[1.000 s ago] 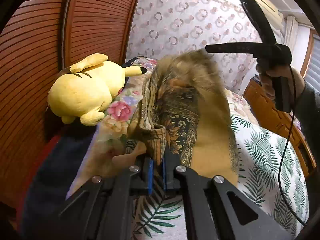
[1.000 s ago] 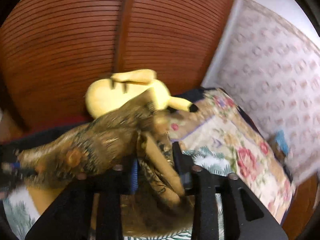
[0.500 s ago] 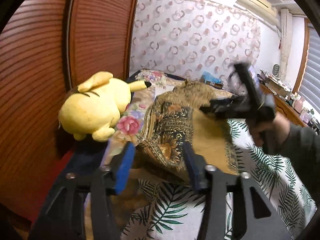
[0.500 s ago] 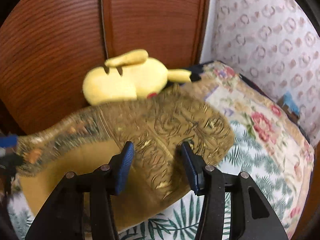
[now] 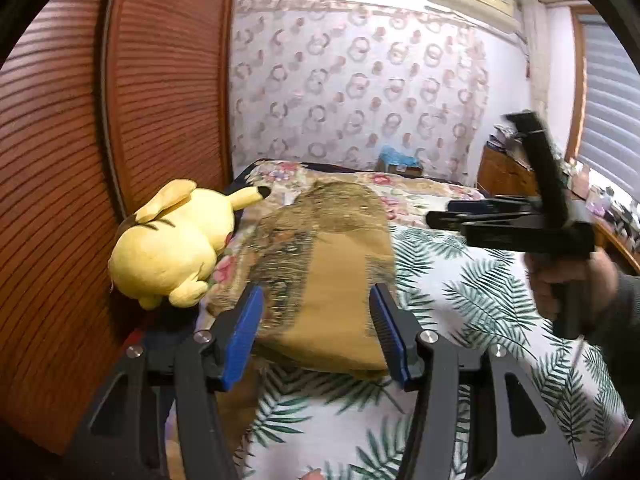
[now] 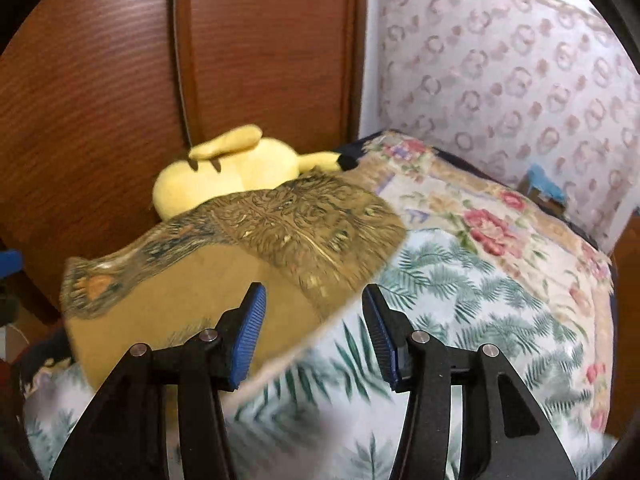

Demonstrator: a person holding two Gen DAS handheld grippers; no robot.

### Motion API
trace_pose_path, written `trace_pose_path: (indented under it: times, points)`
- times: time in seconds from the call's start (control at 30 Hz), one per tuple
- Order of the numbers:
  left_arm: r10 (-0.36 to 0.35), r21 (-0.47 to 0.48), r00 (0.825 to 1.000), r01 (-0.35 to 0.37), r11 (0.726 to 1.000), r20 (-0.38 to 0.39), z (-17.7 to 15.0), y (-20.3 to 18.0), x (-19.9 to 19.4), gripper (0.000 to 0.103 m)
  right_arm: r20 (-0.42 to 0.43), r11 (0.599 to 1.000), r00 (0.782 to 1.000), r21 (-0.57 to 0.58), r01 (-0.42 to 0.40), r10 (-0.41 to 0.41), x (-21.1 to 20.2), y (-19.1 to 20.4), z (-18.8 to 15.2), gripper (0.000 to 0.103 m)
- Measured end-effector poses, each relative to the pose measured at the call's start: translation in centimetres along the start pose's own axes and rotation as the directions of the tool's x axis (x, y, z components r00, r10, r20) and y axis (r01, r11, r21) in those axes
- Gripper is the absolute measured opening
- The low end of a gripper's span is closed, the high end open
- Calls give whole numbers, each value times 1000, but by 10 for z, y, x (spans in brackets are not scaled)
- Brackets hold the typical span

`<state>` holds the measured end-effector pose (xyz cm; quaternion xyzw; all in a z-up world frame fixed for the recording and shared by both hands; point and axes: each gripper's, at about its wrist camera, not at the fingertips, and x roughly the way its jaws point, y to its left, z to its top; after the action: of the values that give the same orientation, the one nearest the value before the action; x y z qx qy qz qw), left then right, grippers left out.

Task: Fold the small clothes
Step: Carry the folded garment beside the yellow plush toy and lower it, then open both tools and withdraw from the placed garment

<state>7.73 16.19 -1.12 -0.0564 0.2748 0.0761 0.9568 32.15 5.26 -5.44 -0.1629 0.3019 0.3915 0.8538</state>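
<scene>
Near the bed's wall-side edge, beside the yellow plush toy, lies the folded mustard patterned cloth, flat on the leaf-print cover. Above its near end: left hand-held gripper, jaws apart, nothing clamped. At its right edge: right hand-held gripper, jaws just opened wider, pads seemingly clear of the fabric, though blurred.

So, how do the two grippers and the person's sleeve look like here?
Both the left gripper and the right gripper have black angular frames with silver bolts and ribbed blue pads. The hand on the right gripper's black handle wears a dark grey sleeve.
</scene>
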Motion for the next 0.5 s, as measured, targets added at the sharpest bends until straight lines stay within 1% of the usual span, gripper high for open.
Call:
trace_pose_path:
  times: [0.1,0.23,0.33,0.5]
  points:
    - [-29,22,1000,29,999,10,-1,-17,-8,54,33,998,999,46,33,-34,-45,-6,-19,51]
    - [-72,53,997,70,996,21,-2,-42,-20,54,71,992,994,102,72,-79,-98,-11,-47,58]
    - [-89,75,996,87,993,19,-1,-59,-24,54,97,986,989,132,98,-111,-135,-11,-69,69]
    - [-116,111,993,111,988,35,1,-89,-35,54,129,970,976,188,151,-177,-193,-13,-104,76]
